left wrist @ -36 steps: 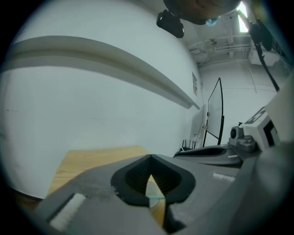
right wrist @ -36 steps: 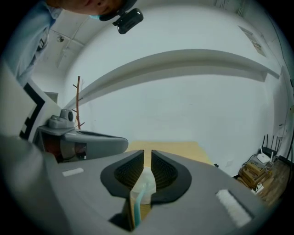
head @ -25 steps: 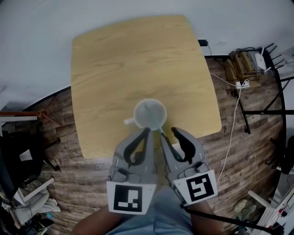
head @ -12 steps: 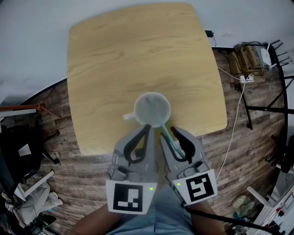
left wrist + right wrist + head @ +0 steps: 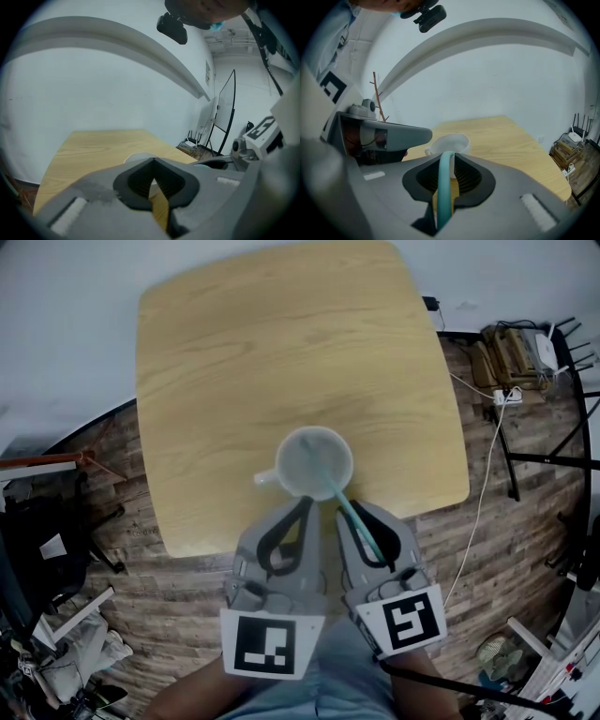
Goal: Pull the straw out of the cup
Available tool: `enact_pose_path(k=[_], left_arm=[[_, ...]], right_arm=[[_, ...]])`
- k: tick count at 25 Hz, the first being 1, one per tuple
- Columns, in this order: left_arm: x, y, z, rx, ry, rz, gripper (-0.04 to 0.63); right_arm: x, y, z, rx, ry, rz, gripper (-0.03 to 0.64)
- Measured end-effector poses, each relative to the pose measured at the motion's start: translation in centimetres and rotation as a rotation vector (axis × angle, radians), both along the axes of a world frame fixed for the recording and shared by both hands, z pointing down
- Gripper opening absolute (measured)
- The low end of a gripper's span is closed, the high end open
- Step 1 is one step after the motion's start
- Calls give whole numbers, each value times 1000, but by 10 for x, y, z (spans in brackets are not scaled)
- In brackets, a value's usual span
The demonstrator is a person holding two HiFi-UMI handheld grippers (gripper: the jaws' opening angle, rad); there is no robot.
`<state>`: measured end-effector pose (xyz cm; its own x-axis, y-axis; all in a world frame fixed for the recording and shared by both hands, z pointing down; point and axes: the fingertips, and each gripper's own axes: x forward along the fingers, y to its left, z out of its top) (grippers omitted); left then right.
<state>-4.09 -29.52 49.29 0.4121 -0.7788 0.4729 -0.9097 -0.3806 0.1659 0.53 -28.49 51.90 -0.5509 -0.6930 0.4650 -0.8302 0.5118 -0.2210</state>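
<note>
Straw (image 5: 444, 187) not out of cup (image 5: 279, 463) yet; right tongs (image 5: 359, 514) just closed in, pinching it; left tongs (image 5: 302, 505) pressed together, empty. Pull-out remains.

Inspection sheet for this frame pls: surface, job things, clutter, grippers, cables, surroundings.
Surface: wooden table, holding only the cup.
Job's things: white cup upright near the table's near edge; teal straw leans out of it toward the right gripper.
Clutter: nothing seen on the table; dark bag on the floor at left.
Grippers: left gripper shut, empty; right gripper jaws have just been closing, now on the straw.
Cables: white cable across the floor at right.
Surroundings: wood floor, white wall.
</note>
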Motion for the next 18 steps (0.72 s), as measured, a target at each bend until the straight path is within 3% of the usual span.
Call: enact_pose_path(k=[18], left_arm=[[1,6,-21,54,-9,25,18]], right_arm=[[3,1,-23,67,4,22,37]])
